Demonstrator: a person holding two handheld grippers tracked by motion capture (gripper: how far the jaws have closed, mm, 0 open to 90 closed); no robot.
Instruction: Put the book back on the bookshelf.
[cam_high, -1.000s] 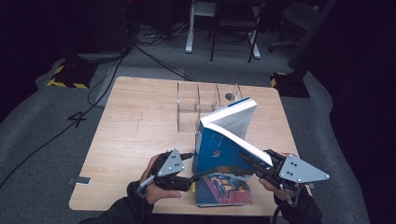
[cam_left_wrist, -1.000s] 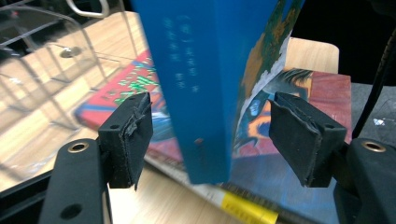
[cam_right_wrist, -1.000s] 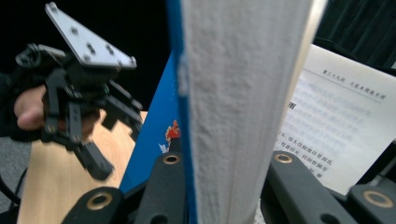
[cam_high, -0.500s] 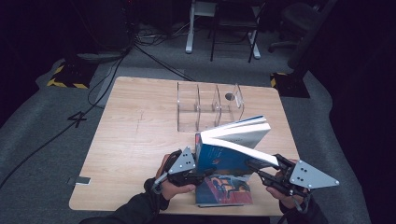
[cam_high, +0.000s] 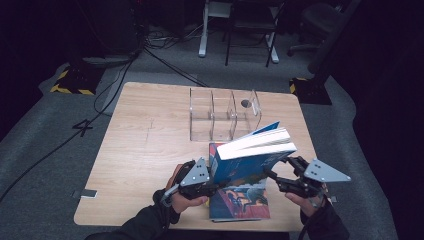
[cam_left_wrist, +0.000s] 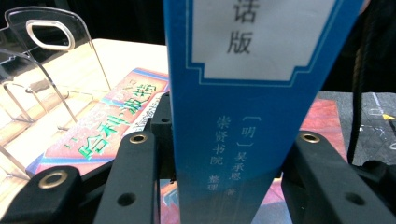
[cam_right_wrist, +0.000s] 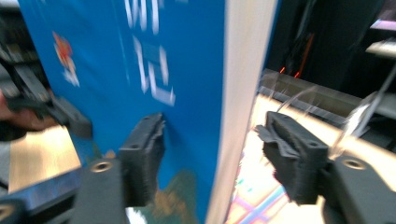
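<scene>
Blue hardback, thick: the blue book (cam_high: 250, 160) hung tilted just above a 2nd book (cam_high: 240, 202) that lay flat at the 6 o'clock edge of the bench (cam_high: 150, 130). Page block faced up and toward 3 o'clock. Clear acrylic rack (cam_high: 225, 115) stood near it at 12 o'clock, slots empty as far as seen.

L gripper (cam_high: 217, 186) sat at the book's 9 o'clock. Its fingers had just been closing and, in the left gripper view, stood either side of the spine's lower end, apparently pinching it; a thin dark strip on one side left contact there not quite certain.

R gripper (cam_high: 270, 180) sat at 3 o'clock. Its fingers (cam_right_wrist: 144, 149) had just been opening and were spread around the book's fore-edge. One pad lay near the cover; the other stood clear of the pages w/ a visible gap.

Handling, as a judgement: prob. heavy for one pinch, stiff boards, glossy cover so likely slippery. Held at the spine end only, it would tend to swing down or fan open. Best hold: across the full thickness close to the spine, both covers squeezed, approx. mid-height, w/ the other gripper steadying the fore-edge before any lift toward the rack.
</scene>
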